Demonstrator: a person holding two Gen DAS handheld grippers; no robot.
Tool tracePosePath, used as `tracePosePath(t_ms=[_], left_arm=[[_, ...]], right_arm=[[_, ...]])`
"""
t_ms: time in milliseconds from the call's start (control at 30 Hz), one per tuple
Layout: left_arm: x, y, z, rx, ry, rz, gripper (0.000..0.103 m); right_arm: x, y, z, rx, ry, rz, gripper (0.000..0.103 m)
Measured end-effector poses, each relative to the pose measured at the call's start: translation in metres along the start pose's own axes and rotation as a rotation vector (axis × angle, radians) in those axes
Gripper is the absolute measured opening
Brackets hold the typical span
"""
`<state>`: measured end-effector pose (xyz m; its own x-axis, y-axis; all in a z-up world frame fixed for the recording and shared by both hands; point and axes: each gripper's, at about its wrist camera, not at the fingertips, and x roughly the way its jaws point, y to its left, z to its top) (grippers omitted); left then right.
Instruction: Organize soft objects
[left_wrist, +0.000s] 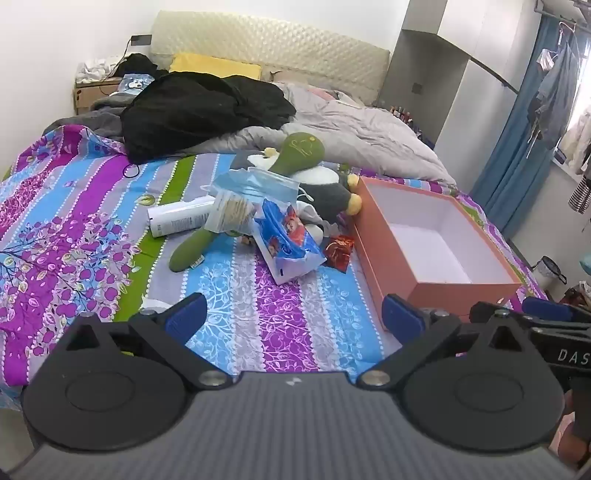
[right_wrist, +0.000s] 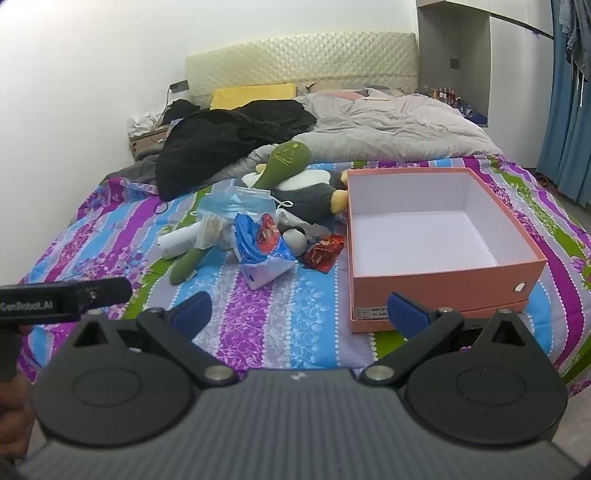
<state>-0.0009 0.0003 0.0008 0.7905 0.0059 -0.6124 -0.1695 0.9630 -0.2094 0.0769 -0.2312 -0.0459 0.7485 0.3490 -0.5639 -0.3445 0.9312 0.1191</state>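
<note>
Soft toys, a green long-necked plush (left_wrist: 295, 155) and a grey-and-white plush (left_wrist: 325, 188), lie just left of the empty orange cardboard box (left_wrist: 388, 266) on the bed; the left claw (left_wrist: 295, 317) hangs released, nothing grasped. From the right wrist, the right claw (right_wrist: 299, 314) gapes empty before the box too, so sorting looks unstarted; next, reach a plush and clench.

A big bed (right_wrist: 258, 332) with a bright striped flower sheet holds an open pink box (right_wrist: 436, 280), a pile of soft toys (right_wrist: 306, 188), a blue snack bag (right_wrist: 262, 251), face masks (right_wrist: 236, 201), a white tube (left_wrist: 177, 219), black clothes (left_wrist: 199, 107), maybe a jacket, and a grey blanket (right_wrist: 388, 122)
</note>
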Motion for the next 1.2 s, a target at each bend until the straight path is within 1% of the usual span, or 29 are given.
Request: tracePosePath(t_ms=[133, 200, 233, 367, 433, 500, 833, 1000, 1200], left_arm=[[-0.004, 0.001, 0.0, 0.014, -0.016, 0.011, 0.102], [-0.006, 0.002, 0.0, 0.015, -0.02, 0.011, 0.102], [-0.01, -0.005, 0.0, 0.02, -0.016, 0.011, 0.102], [-0.014, -0.009, 0.002, 0.027, -0.003, 0.01, 0.102], [-0.017, -0.012, 0.002, 0.027, -0.001, 0.01, 0.102], [-0.007, -0.005, 0.002, 0.032, 0.01, 0.003, 0.102], [-0.011, -0.003, 0.003, 0.017, -0.002, -0.011, 0.102], [-0.018, -0.006, 0.006, 0.035, -0.021, -0.007, 0.102], [-0.017, -0.007, 0.002, 0.039, -0.015, -0.009, 0.102]], right_arm=[[-0.001, -0.004, -0.002, 0.009, 0.0, -0.011, 0.103], [0.0, 0.003, -0.001, 0.005, -0.001, -0.011, 0.103], [0.0, 0.003, -0.001, 0.005, 0.001, -0.013, 0.103], [-0.006, 0.003, 0.001, -0.005, 0.004, -0.022, 0.103], [-0.002, 0.003, 0.001, -0.009, 0.014, -0.023, 0.103], [-0.002, 0.002, 0.001, -0.007, 0.015, -0.025, 0.103], [-0.005, 0.001, -0.001, 0.001, 0.007, -0.03, 0.103], [-0.007, 0.001, -0.001, 0.007, 0.004, -0.027, 0.103], [-0.009, 0.001, -0.001, 0.012, 0.001, -0.033, 0.103]])
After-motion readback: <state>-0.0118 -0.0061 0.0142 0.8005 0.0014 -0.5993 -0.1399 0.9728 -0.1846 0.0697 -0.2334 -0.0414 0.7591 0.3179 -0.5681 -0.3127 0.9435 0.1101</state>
